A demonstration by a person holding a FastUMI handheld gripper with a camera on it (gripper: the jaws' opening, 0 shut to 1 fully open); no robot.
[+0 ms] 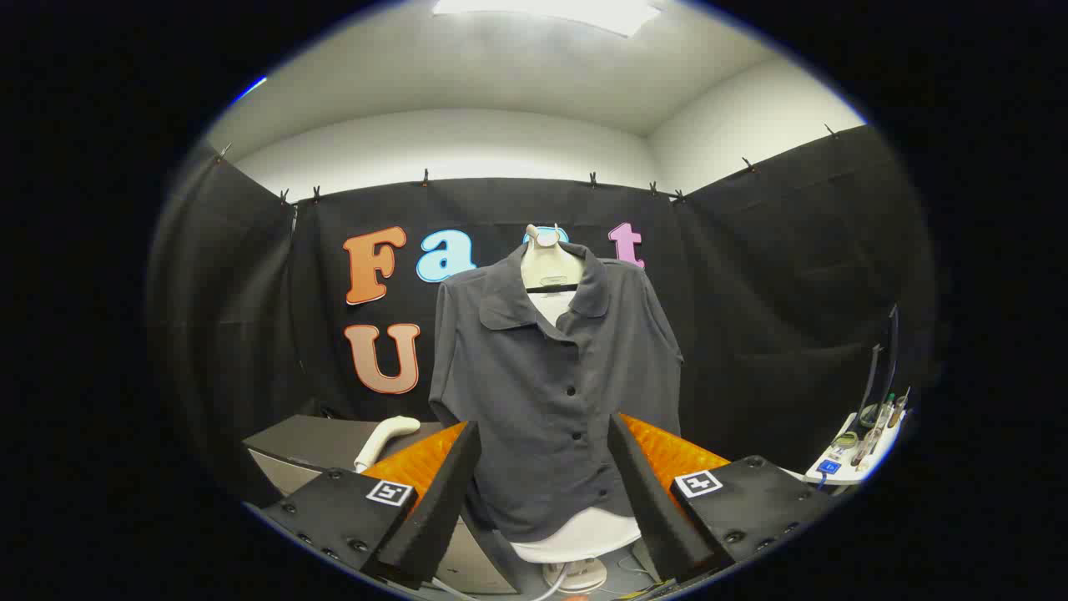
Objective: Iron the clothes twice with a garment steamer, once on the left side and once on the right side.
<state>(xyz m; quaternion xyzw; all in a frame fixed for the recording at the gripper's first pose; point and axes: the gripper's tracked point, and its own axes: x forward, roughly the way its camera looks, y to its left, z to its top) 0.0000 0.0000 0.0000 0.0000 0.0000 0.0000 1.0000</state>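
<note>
While the dark grey short-sleeved button-front shirt hangs on a pale mannequin torso straight ahead, the gripper hovers in front of it with its fingers spread wide and nothing between them but the shirt's lower front seen beyond. Off to the left of the fingers, a white curved garment steamer handle rests on a dark grey box-like worktop, beside the shirt's hanging sleeve and apart from the gripper. Iron work has not begun, by the look of it, since the steamer lies untouched. Most likely the steamer is rigid, smooth plastic, light enough but a little slippery, so the curved neck of the handle seems the sound place to close on, squarely across its narrow part. The shirt is soft and loose, apt to sway or bunch under a push, so passes down each side probably want a gentle touch. A white tray of small tools sits far right.
</note>
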